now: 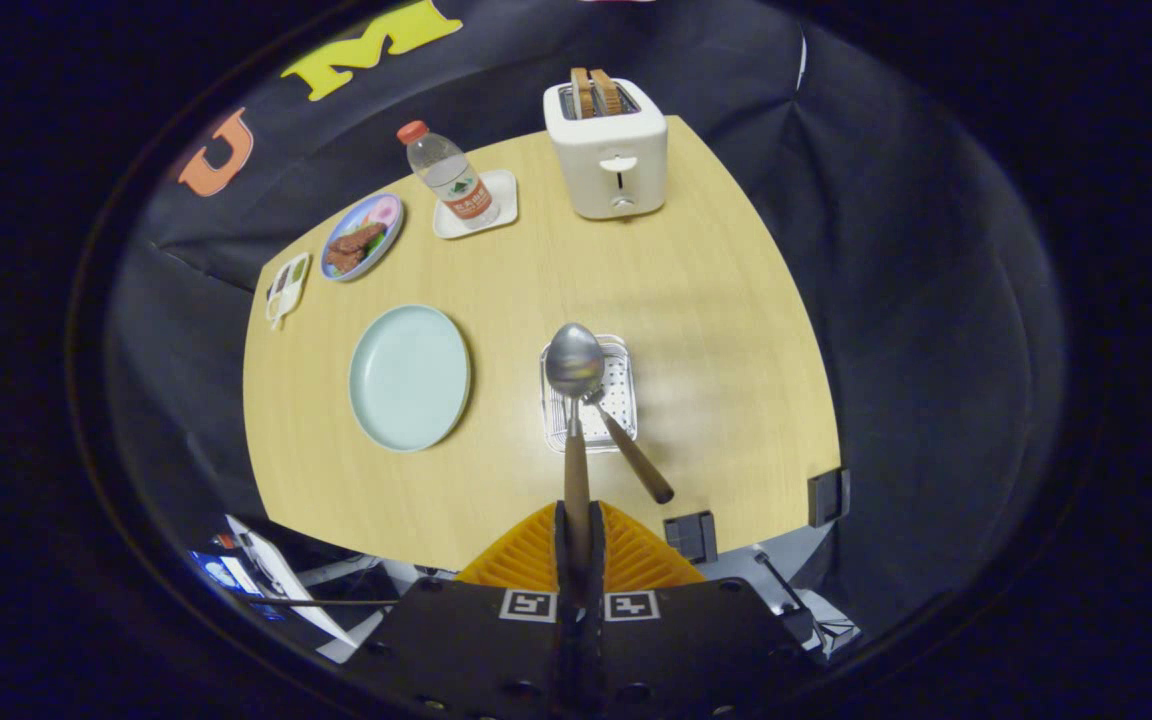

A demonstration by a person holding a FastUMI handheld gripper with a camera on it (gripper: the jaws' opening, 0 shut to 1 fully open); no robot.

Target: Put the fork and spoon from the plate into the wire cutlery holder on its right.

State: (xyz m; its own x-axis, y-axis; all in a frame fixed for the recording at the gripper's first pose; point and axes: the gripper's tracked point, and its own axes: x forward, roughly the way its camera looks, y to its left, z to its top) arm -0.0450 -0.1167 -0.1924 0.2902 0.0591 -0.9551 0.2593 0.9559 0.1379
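Largest first: the wooden table (716, 300) fills mid-frame, with the emptied plate (409, 377) left of centre. At centre, the wire cutlery holder (620, 400) already contains the fork (633, 460). The gripper (577, 540) clamps the spoon (575, 400) by its wooden handle, bowl hanging above the holder: light, rigid, probably slippery.

Gripper (576, 535) seen from its own camera, held high above the table and aimed downward. The two fingers (536, 555) stand closed together, pressing from both sides on the wooden handle of the spoon (575, 365), which projects straight ahead of them.
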